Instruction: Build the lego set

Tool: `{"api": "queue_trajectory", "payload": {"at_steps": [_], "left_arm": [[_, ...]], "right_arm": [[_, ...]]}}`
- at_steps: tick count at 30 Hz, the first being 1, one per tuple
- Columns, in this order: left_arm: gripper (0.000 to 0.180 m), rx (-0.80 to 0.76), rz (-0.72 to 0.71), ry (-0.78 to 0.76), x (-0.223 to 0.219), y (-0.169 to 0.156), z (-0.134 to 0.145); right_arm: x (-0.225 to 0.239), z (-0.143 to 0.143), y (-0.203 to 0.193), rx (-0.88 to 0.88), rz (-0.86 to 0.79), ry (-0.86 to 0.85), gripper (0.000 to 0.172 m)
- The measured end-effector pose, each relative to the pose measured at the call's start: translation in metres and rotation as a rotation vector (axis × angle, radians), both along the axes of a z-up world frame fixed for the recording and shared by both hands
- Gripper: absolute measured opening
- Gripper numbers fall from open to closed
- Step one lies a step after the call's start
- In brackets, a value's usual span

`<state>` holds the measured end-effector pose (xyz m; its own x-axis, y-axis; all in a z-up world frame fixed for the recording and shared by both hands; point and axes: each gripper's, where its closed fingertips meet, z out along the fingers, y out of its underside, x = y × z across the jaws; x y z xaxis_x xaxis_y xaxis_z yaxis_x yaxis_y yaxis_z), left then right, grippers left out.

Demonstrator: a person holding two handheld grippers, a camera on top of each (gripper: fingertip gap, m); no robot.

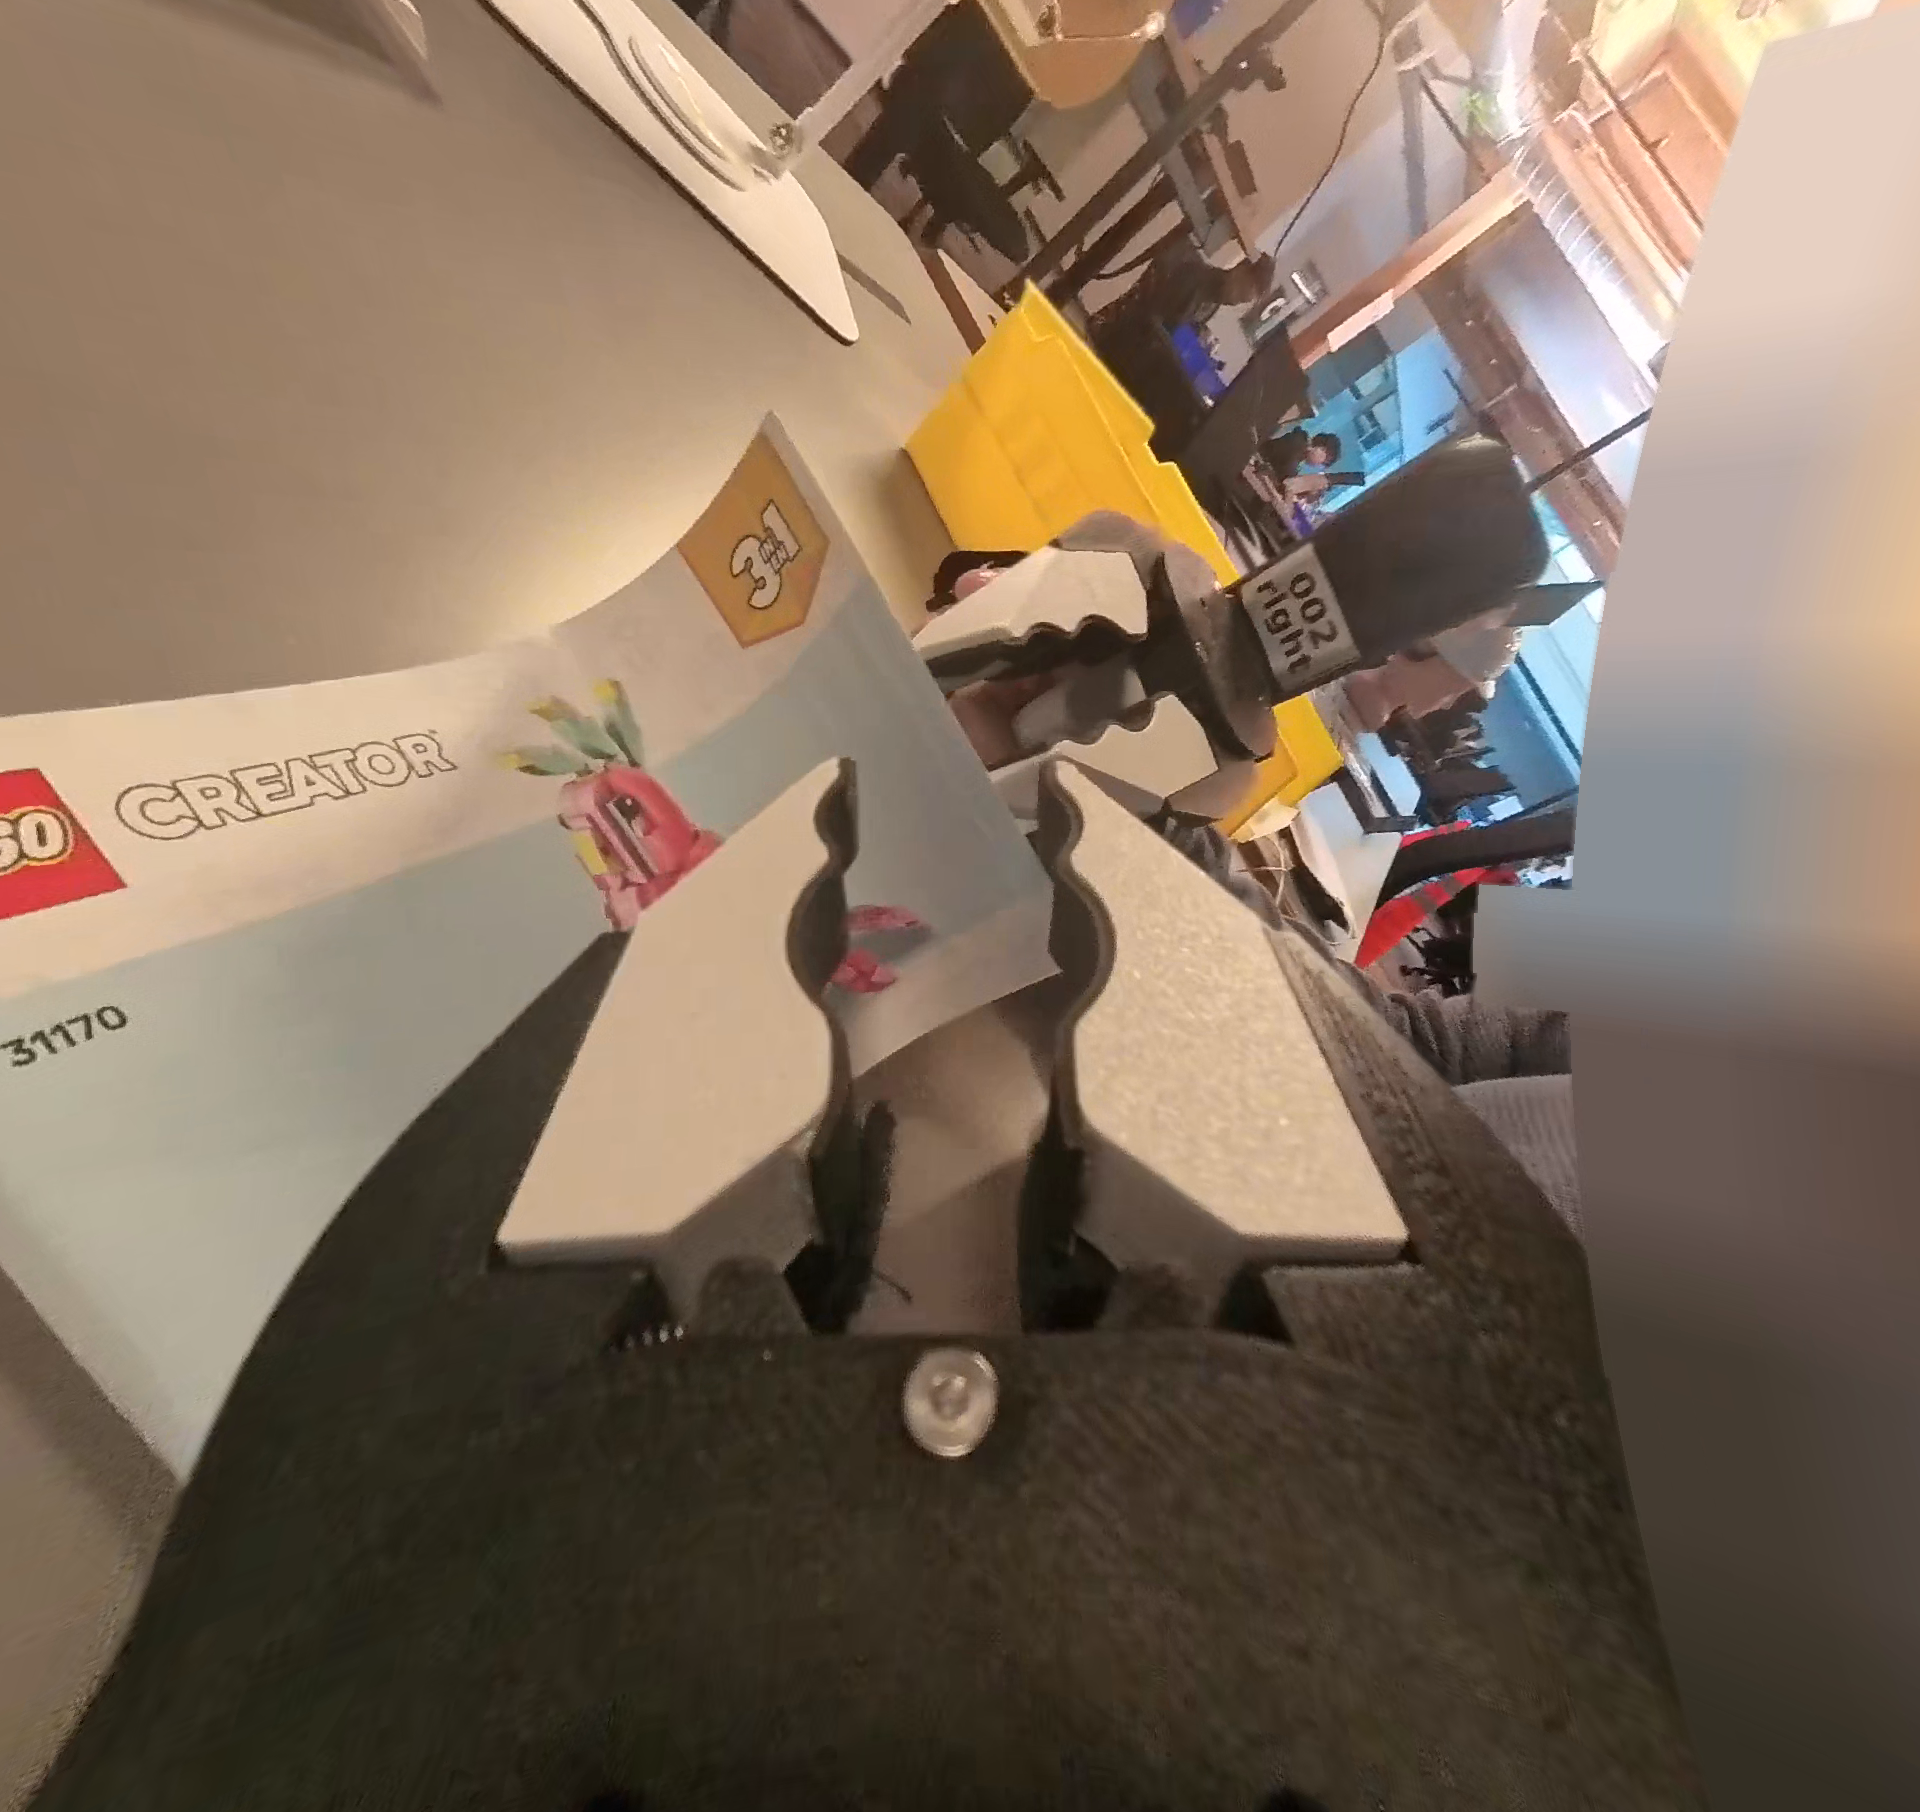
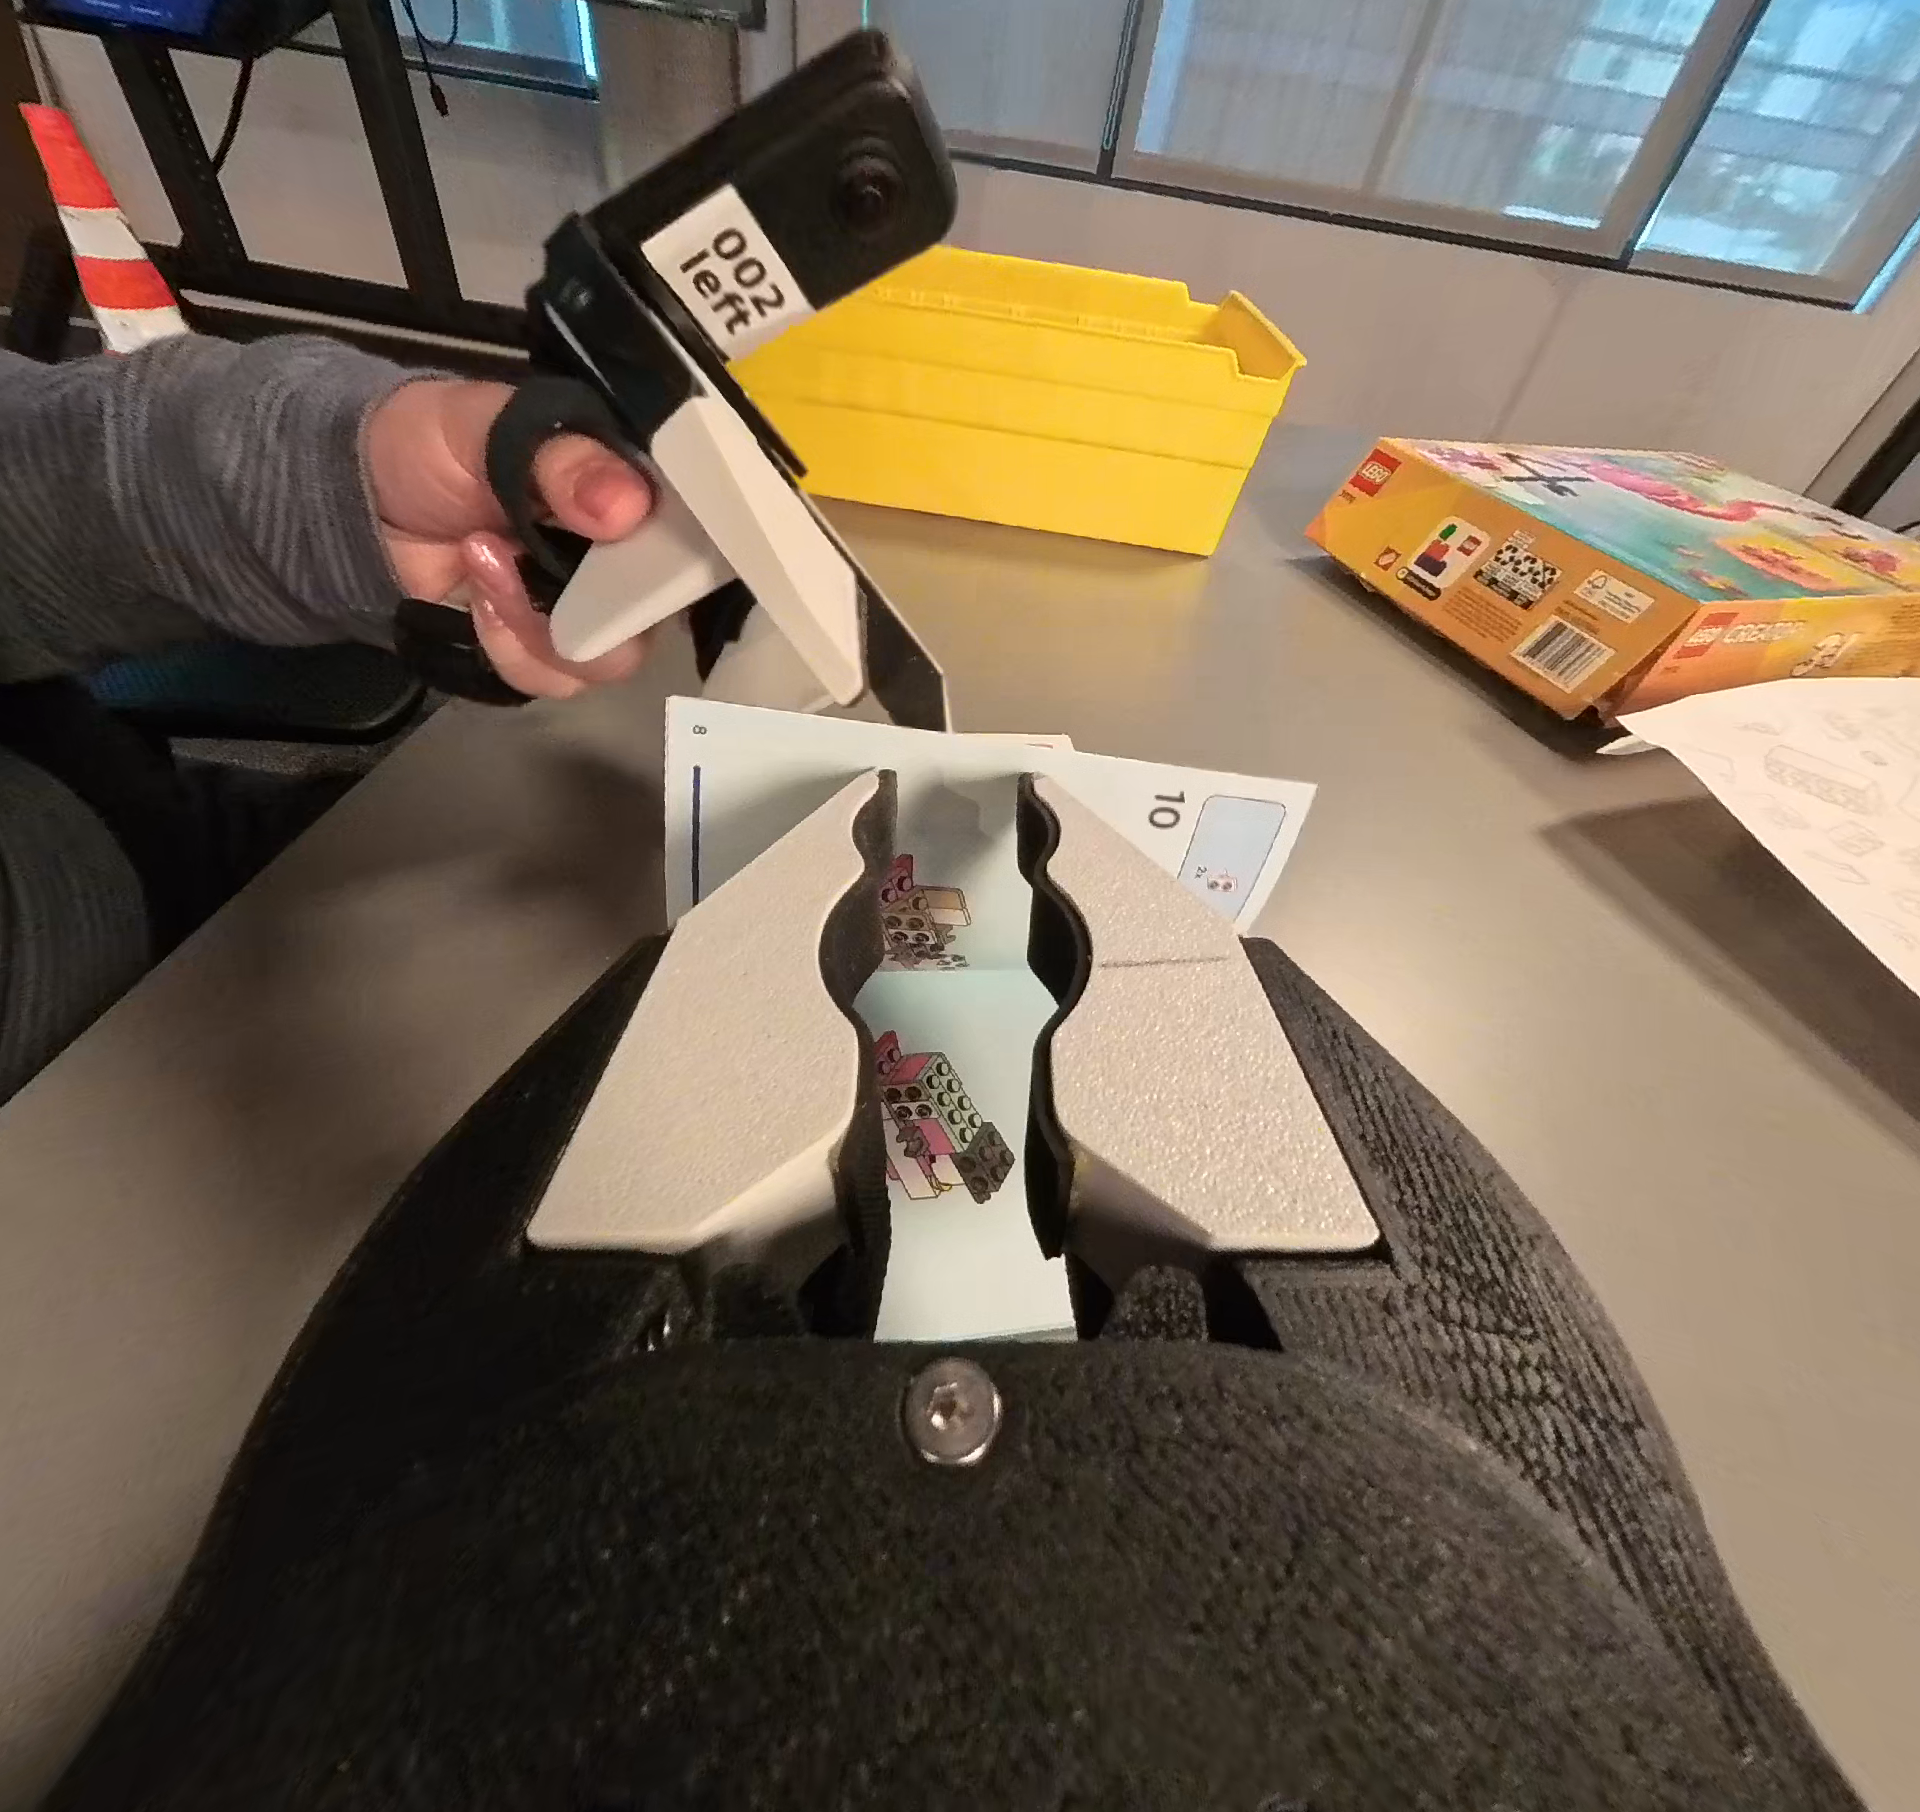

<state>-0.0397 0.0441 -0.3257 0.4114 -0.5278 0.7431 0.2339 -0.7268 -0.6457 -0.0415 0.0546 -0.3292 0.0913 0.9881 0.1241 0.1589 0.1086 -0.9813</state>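
A: Left tongs (image 1: 945, 786) first. State?

B: Spread, clear gap between the grey fingers (image 1: 717, 983). A corner of the pale blue printed instruction booklet (image 1: 364, 983) runs into that gap, but neither pad presses it. Nothing pinched.

A: Right tongs (image 2: 951, 775)?

B: Also parted, narrower gap. Inner pages with brick drawings show through the gap, and the pads are not closed on them. In the left wrist view its tips sit at the booklet's far edge.

A: Where's the booklet?

B: On the grey table (image 2: 1351, 931), between the two tools. It's partly open: front leaves lifted and standing, pages fanned. The left tongs' tips hang just over the top edge of the raised leaf. I can't tell whether they touch it.

A: So pages up but not flat?

B: Right, not laid over yet, and no pad is clamping them.

A: Farther out?

B: A hand (image 2: 468, 515) in a grey striped sleeve works the left tool. The yellow plastic bin (image 2: 1018, 412) is behind it, and the orange cardboard toy box (image 2: 1558, 557) is off to the right, well apart. A loose white line-drawing sheet (image 2: 1818, 806) is at the right edge.
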Motion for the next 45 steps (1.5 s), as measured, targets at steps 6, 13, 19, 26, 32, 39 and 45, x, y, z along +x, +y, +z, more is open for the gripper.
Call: {"api": "queue_trajectory", "payload": {"at_steps": [6, 13, 19, 26, 32, 39, 45], "left_arm": [[0.025, -0.004, -0.016, -0.010, 0.001, -0.002, -0.002], [0.000, -0.051, -0.052, -0.061, 0.004, -0.006, -0.004], [0.000, -0.083, -0.094, -0.160, 0.007, -0.010, 0.003], [0.000, -0.071, -0.095, -0.215, 0.003, -0.010, 0.008], [0.000, -0.078, -0.117, -0.259, 0.005, -0.012, 0.012], [0.000, -0.138, -0.150, -0.324, 0.011, -0.015, 0.009], [0.000, -0.179, -0.199, -0.434, 0.015, -0.019, 0.019]], "right_arm": [[0.001, 0.001, 0.001, -0.013, 0.001, 0.010, 0.021], [0.001, 0.002, 0.001, -0.020, 0.002, 0.018, 0.021], [0.003, 0.006, 0.002, -0.033, 0.006, 0.047, 0.021], [0.018, 0.009, -0.001, -0.081, 0.063, 0.048, 0.027], [0.020, -0.001, -0.004, -0.122, 0.090, -0.002, 0.027], [0.017, -0.004, -0.009, -0.144, 0.116, -0.021, 0.030], [0.018, -0.002, -0.009, -0.167, 0.126, -0.004, 0.031]]}}
